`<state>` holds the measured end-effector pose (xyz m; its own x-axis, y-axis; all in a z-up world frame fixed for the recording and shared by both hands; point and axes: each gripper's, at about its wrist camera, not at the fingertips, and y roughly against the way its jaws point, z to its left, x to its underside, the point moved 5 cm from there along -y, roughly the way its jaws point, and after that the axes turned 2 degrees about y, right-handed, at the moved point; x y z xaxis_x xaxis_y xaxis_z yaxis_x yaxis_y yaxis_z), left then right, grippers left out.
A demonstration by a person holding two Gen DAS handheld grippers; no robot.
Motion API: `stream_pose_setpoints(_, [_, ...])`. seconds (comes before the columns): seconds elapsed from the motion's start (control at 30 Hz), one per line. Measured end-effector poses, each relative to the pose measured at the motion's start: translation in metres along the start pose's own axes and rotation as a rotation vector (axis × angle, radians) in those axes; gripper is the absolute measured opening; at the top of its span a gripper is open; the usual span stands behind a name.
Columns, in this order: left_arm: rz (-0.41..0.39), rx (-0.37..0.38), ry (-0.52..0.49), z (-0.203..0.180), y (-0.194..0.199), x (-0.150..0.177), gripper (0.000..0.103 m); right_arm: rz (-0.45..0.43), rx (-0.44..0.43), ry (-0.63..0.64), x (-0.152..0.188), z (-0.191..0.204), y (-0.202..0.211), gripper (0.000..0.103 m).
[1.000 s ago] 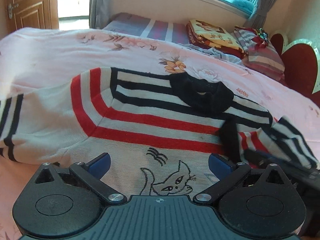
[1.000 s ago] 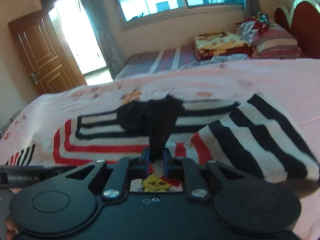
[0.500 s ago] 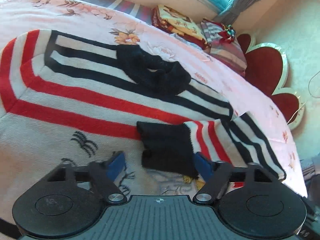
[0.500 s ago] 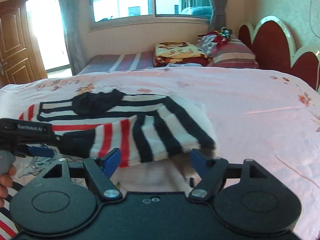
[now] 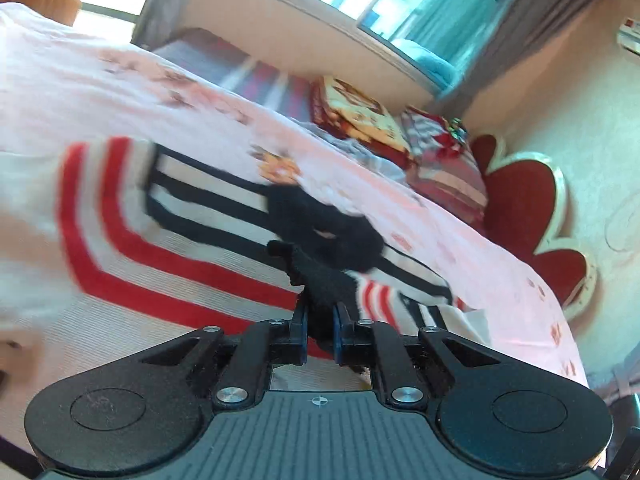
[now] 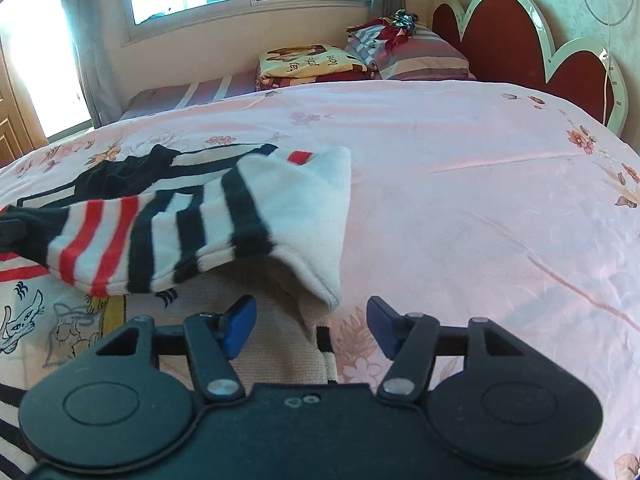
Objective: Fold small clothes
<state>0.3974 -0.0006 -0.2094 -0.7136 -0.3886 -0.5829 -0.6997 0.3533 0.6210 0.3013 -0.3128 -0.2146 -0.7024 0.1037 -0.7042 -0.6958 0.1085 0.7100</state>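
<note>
Bedspread point(image 6: 460, 200): left tongs point(image 5: 319, 334) pinch cuff point(image 5: 326, 284).

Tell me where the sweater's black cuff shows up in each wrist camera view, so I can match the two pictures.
Left wrist view: the cuff is at lower centre, clamped in the shut jaws of the left gripper.
Right wrist view: the cuff is at the far left edge, at the end of the striped sleeve.
Shared landmark: the red headboard.
</note>
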Motion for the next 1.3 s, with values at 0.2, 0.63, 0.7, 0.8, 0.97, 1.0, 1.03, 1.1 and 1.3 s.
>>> stream_pose_setpoints(0.2, [0.005, -0.109, 0.006, 0.049, 0.005, 0.001, 0.012, -0.001, -0.034, 0.030, -0.003, 0.017, -0.001, 0.030])
stream_pose_setpoints(0.63, [-0.102, -0.253, -0.110, 0.049, 0.049, 0.008, 0.069, 0.021, -0.090, -0.059, 0.008, -0.016, 0.025, 0.038])
stream_pose_setpoints(0.7, [-0.091, -0.218, -0.155, 0.036, 0.047, 0.004, 0.069, -0.007, -0.092, -0.070, 0.001, -0.020, 0.031, 0.043])
stream_pose_setpoints(0.8, [-0.052, -0.178, -0.167, 0.020, 0.024, 0.002, 0.069, -0.017, -0.092, -0.066, -0.021, -0.022, 0.015, 0.043])
stream_pose_setpoints(0.97, [0.041, -0.191, -0.168, 0.014, -0.028, 0.020, 0.069, 0.017, -0.129, -0.119, -0.055, -0.020, -0.034, 0.043])
stream_pose_setpoints(1.0, [0.040, -0.204, -0.182, 0.016, -0.033, 0.025, 0.069, 0.021, -0.133, -0.129, -0.061, -0.019, -0.044, 0.043])
stream_pose_setpoints(1.03, [0.022, -0.210, -0.208, 0.015, -0.034, 0.028, 0.069, 0.026, -0.133, -0.133, -0.067, -0.018, -0.054, 0.043])
stream_pose_setpoints(1.1, [0.016, -0.216, -0.241, 0.013, -0.034, 0.031, 0.069, 0.031, -0.143, -0.149, -0.077, -0.014, -0.072, 0.042])
stream_pose_setpoints(1.3, [0.020, -0.223, -0.247, 0.017, -0.036, 0.030, 0.069, 0.034, -0.102, -0.160, -0.089, -0.016, -0.104, 0.019])
